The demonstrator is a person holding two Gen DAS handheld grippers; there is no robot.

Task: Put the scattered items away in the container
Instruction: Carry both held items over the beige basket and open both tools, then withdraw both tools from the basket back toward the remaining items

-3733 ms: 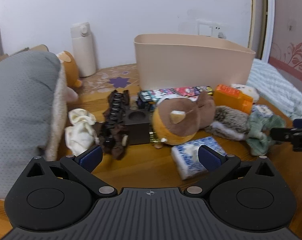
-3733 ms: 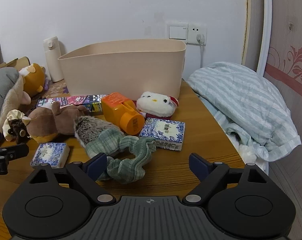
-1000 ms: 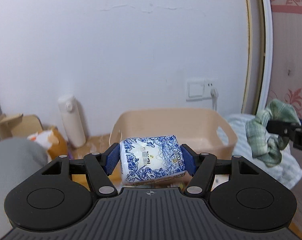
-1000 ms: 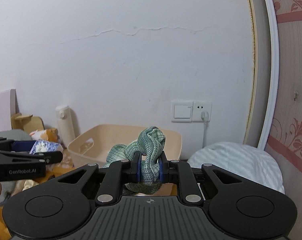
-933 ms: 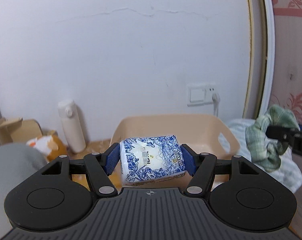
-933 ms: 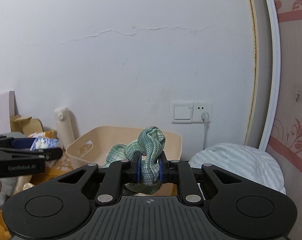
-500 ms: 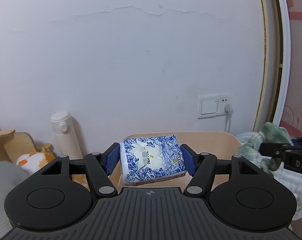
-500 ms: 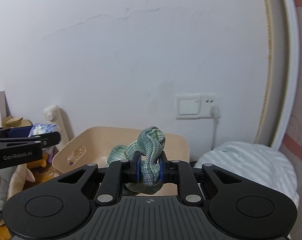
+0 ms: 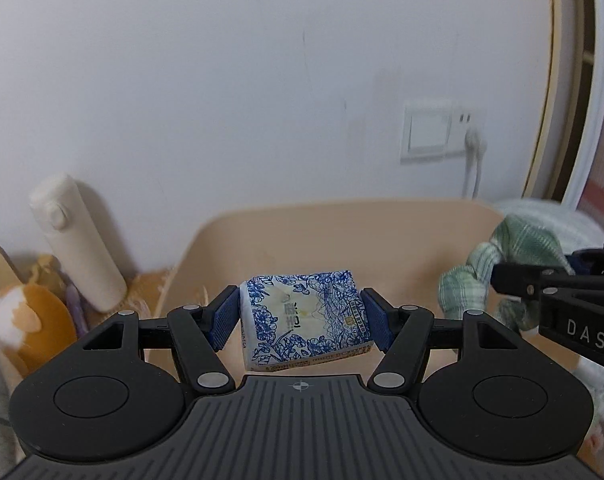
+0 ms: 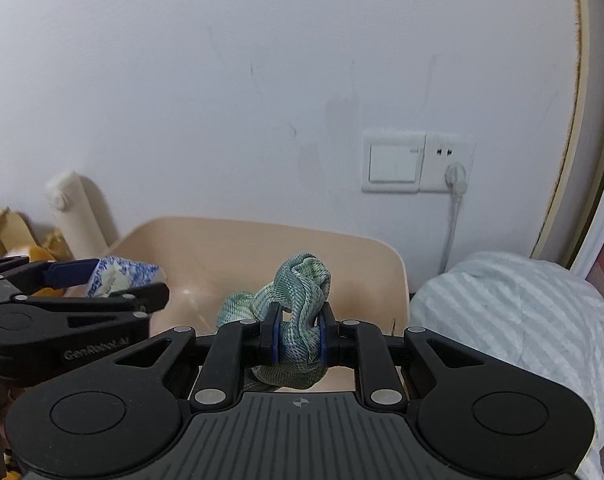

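Tissue pack [image 9: 304, 320]: clamped in our left tongs [image 9: 301, 320], now over the beige container [image 9: 342, 240], which a second ago lay farther ahead and lower in view. Green scrunchie [image 10: 298, 312]: pinched tight in our right tongs [image 10: 298, 338], likewise brought over the container's open mouth. Both items, we judge, are ready to drop in; the remaining clutter is out of view.

White wall [image 10: 262, 80] — switch [image 10: 394, 164], plugged socket [image 10: 450, 160]

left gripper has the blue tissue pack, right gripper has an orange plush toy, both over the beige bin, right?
Not quite. The right gripper is shut on a green scrunchie, as the right wrist view shows. The left gripper does hold the tissue pack over the beige bin.
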